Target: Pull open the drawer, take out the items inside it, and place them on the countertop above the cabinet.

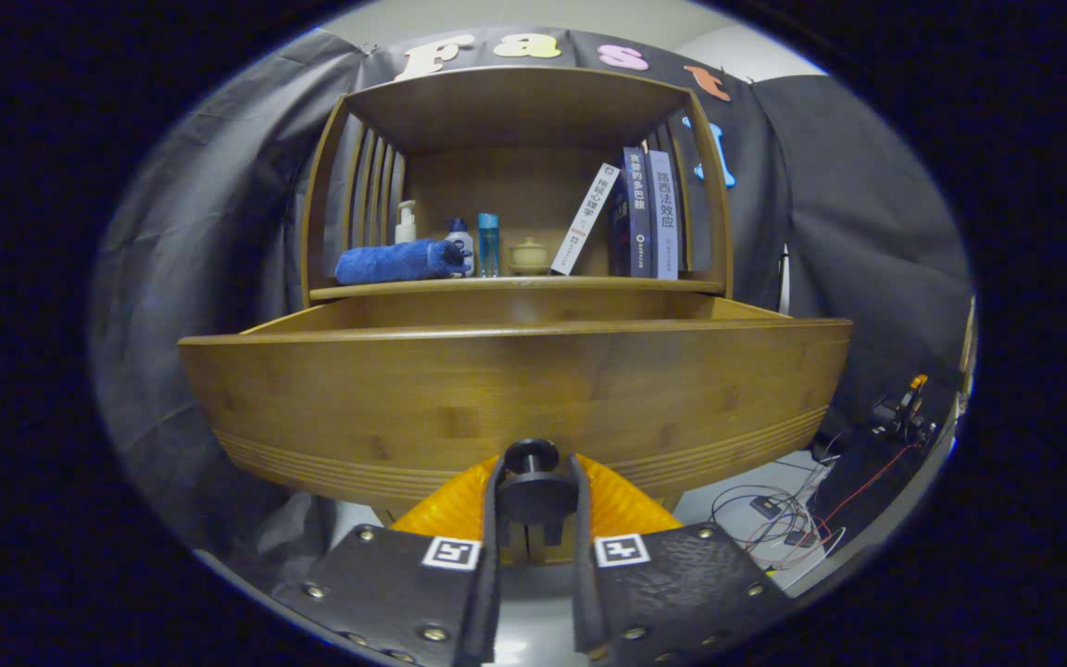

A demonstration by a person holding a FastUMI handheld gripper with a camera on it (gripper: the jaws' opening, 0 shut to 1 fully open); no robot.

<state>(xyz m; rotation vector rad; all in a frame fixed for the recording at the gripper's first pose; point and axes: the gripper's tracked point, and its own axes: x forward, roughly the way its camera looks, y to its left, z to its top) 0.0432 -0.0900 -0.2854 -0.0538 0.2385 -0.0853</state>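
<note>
The jaws (533, 482) are clenched on the round knob (532, 457) of the drawer (515, 389), one finger on each side of it. The drawer front stands straight ahead of the jaws and is already pulled partly out from under the worktop (515, 285). Its inside is hidden behind the front, so the items cannot be seen, and I judge the jaws must rise over that front edge

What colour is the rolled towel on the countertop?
Blue; the rolled towel shows best in the gripper view, lying left of the bottles on the countertop.
</note>
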